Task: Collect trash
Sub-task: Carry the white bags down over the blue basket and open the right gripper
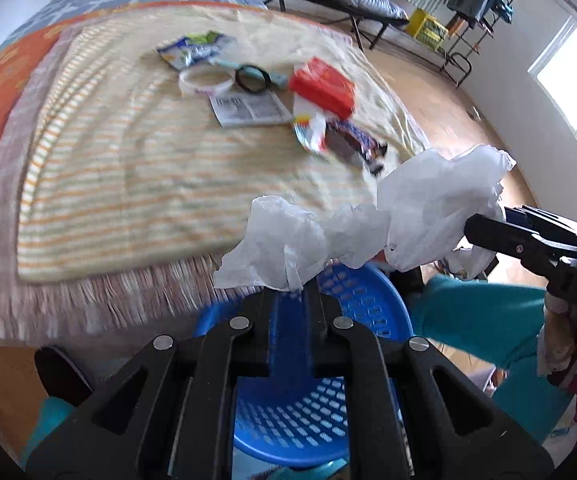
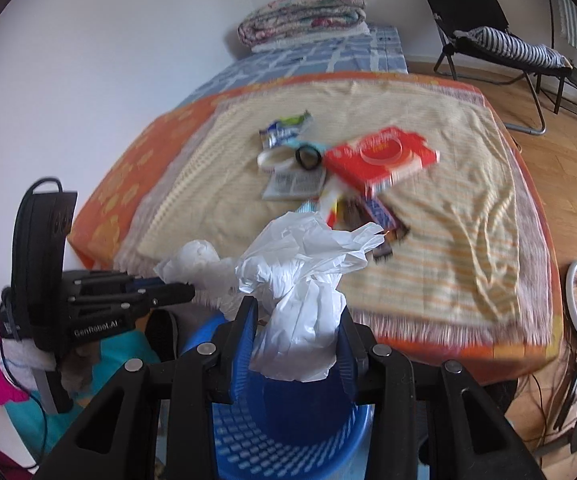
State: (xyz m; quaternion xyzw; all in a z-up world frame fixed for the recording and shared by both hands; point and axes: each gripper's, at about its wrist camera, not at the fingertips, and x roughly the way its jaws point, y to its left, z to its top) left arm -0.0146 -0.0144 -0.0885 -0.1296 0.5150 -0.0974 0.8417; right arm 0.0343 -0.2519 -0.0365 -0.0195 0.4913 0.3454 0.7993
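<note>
Both tools pinch one crumpled white plastic bag (image 1: 428, 216): the left gripper (image 1: 290, 292) nearly closed on one end, the right gripper (image 2: 298, 344) clamped around the other. It hangs above the blue perforated plastic basket (image 2: 288, 432) at lower centre. Likely next: releasing it inside, then fetching the wrappers on the striped blanket (image 1: 128, 160).

Bright, soft daylight from an overexposed window (image 1: 568, 80). The striped bedspread (image 2: 428, 216) and its litter smear with motion blur. Fisheye curvature bends both views; dark vignetted corners.
</note>
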